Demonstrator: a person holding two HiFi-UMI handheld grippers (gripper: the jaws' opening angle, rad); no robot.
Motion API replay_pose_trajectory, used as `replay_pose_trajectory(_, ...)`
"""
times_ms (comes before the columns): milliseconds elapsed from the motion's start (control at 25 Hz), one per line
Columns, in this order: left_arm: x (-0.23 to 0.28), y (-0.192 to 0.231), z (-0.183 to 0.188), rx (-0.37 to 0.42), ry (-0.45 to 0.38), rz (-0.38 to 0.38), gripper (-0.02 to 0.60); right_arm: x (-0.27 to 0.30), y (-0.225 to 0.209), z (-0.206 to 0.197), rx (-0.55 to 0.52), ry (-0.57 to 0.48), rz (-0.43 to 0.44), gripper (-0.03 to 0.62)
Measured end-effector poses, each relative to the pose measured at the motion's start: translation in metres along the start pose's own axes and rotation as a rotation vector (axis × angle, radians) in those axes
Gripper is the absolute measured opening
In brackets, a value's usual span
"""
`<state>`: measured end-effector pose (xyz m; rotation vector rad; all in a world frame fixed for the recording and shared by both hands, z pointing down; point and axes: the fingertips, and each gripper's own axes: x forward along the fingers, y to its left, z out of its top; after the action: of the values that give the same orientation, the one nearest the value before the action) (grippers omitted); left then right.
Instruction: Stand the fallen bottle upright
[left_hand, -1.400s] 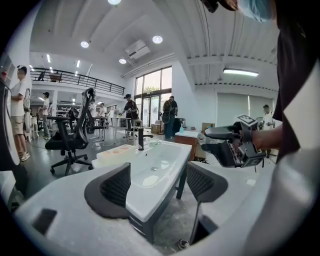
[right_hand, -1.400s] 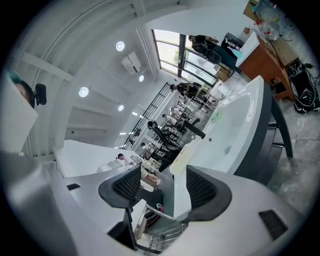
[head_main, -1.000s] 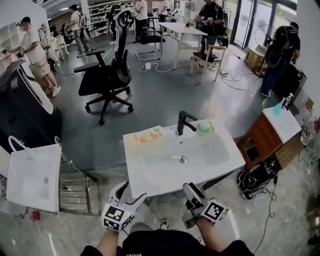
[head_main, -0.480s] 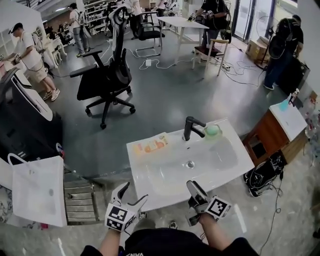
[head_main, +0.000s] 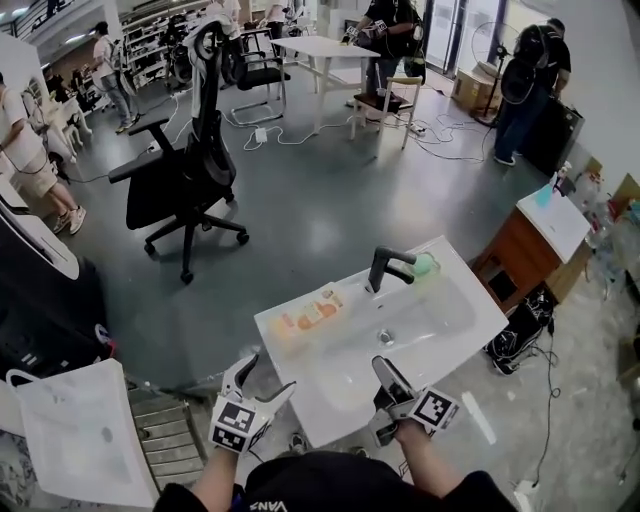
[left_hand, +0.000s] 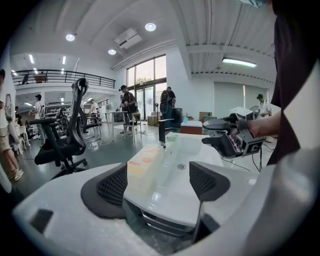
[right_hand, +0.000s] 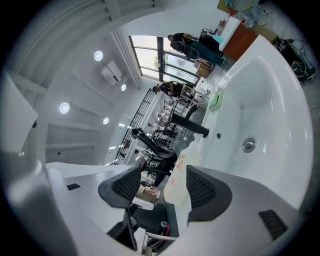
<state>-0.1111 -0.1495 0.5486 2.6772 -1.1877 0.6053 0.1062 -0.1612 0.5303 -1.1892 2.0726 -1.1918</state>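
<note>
A pale translucent bottle (head_main: 312, 312) with an orange label lies on its side on the back left rim of the white sink (head_main: 455, 325). A black faucet (head_main: 386, 268) stands to its right. My left gripper (head_main: 261, 386) hovers at the sink's near left edge, short of the bottle; its jaws are opening with nothing between the pads. In the left gripper view the bottle (left_hand: 144, 167) lies ahead of the left gripper (left_hand: 157, 185). My right gripper (head_main: 386, 386) is open over the sink's near edge. In the right gripper view the right gripper (right_hand: 165, 190) points at the bottle (right_hand: 176, 183).
A green soap dish (head_main: 426, 265) sits right of the faucet, and the drain (head_main: 386, 337) is in the basin. A black office chair (head_main: 180, 180) stands behind, a wooden cabinet (head_main: 523, 252) to the right, a white bag (head_main: 85, 440) and metal rack (head_main: 165, 440) to the left. People stand far back.
Both grippers have moved along the sink's near edge, and the sink now sits tilted and further right in the head view. The left jaws stand a little wider.
</note>
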Motion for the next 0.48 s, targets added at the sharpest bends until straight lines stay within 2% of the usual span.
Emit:
replay_pose_trajectory(120,0.003,0.015,0.000,0.014,-0.001,-0.048,0.382,0.011,0.003,-0.002,-0.018,-0.041,-0.014,0.264)
replay_pose_trajectory(320,0.020,0.031,0.002,0.063,0.006,-0.109,0.385,0.031,-0.001,0.002,0.019,-0.088,-0.067,0.264)
replay_pose_trajectory(480,0.046,0.036,-0.007,0.094,0.053,-0.141,0.393,0.047,-0.015,0.022,-0.019,-0.104,-0.051,0.262)
